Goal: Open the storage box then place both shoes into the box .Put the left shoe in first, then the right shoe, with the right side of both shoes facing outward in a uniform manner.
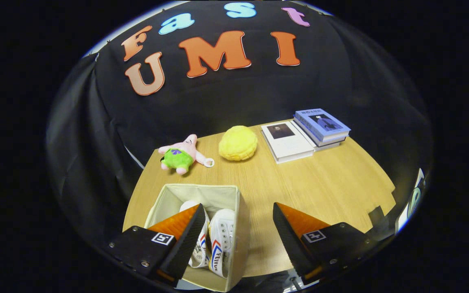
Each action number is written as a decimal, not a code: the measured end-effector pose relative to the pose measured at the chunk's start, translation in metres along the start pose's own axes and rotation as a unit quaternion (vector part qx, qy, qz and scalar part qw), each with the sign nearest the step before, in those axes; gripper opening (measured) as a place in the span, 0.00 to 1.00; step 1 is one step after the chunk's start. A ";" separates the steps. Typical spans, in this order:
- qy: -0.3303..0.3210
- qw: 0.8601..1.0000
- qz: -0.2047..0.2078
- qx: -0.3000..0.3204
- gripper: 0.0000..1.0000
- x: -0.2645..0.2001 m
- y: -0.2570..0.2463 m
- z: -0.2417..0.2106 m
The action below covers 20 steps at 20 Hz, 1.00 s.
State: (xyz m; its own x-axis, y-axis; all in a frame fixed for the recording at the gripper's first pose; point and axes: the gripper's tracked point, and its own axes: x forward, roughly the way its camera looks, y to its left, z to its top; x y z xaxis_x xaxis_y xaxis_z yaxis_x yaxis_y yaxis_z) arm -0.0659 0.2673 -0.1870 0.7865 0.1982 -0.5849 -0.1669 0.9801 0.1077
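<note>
The gripper (238, 215) was positioned above the near edge of the wooden bench (324, 183), with its fingers spread wide and holding nothing. The storage box (234, 203), an open cream fabric bin, stood on the bench directly under the left finger. Both white shoes (220, 240) were inside the box, standing side by side and touching, their striped sides visible. Beyond the fingers, along the far edge of the bench, lay a pink star-shaped plush toy (183, 154), a yellow plush ball (238, 143) just beside it, and two stacks of books (305, 134) further to the right.
</note>
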 end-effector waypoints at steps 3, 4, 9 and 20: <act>-0.039 0.999 -0.002 -0.004 0.99 -0.006 -0.022 0.044; -0.055 0.998 -0.004 -0.006 0.99 -0.010 -0.031 0.061; -0.133 0.991 -0.016 -0.028 0.99 -0.039 -0.075 0.137; -0.244 0.967 -0.012 -0.077 0.99 -0.099 -0.140 0.217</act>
State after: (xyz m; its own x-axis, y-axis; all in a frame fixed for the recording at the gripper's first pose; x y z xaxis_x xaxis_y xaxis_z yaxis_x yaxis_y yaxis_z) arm 0.0080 0.1135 0.0302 0.9719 0.1944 -0.1323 -0.2018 0.9784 -0.0449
